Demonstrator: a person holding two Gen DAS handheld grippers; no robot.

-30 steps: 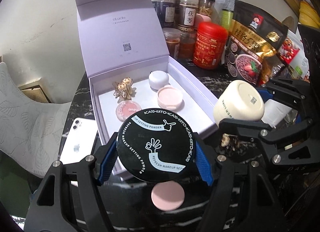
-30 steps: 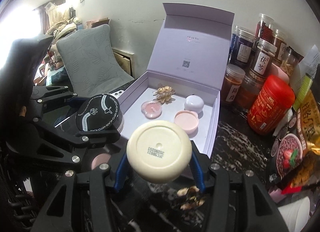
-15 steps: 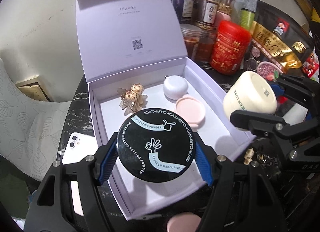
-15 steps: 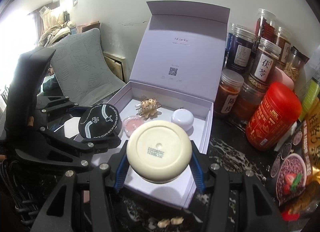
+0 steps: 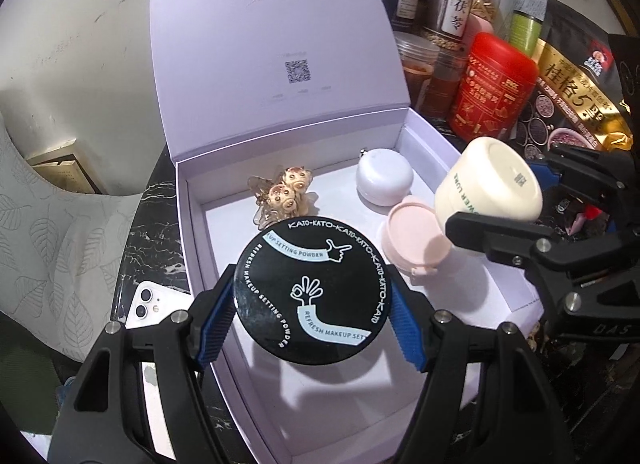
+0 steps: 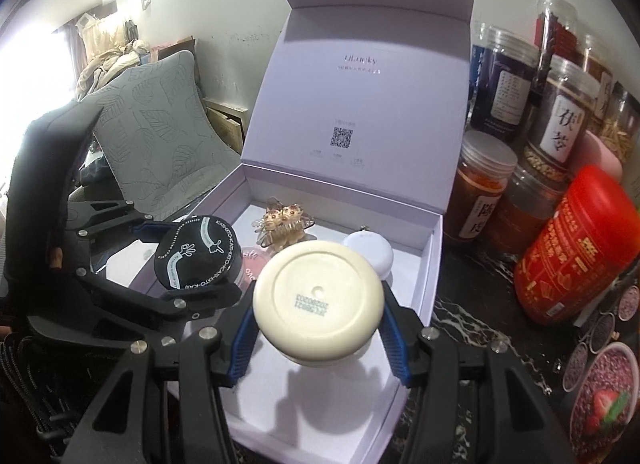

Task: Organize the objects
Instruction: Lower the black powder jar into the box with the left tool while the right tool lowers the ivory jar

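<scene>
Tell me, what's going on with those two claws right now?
Left gripper clamps black powder jar. Right gripper clamps cream jar. Both over open box. Landing spots clear.

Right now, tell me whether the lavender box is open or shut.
Open. The lavender box has its lid standing up at the back, so the hair clip inside shows.

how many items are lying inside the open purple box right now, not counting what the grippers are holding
4. A hair clip at the back left, a white round case at the back right, a pink compact in front of it, and a pink blush mostly hidden behind the held black jar. More may be hidden.
</scene>
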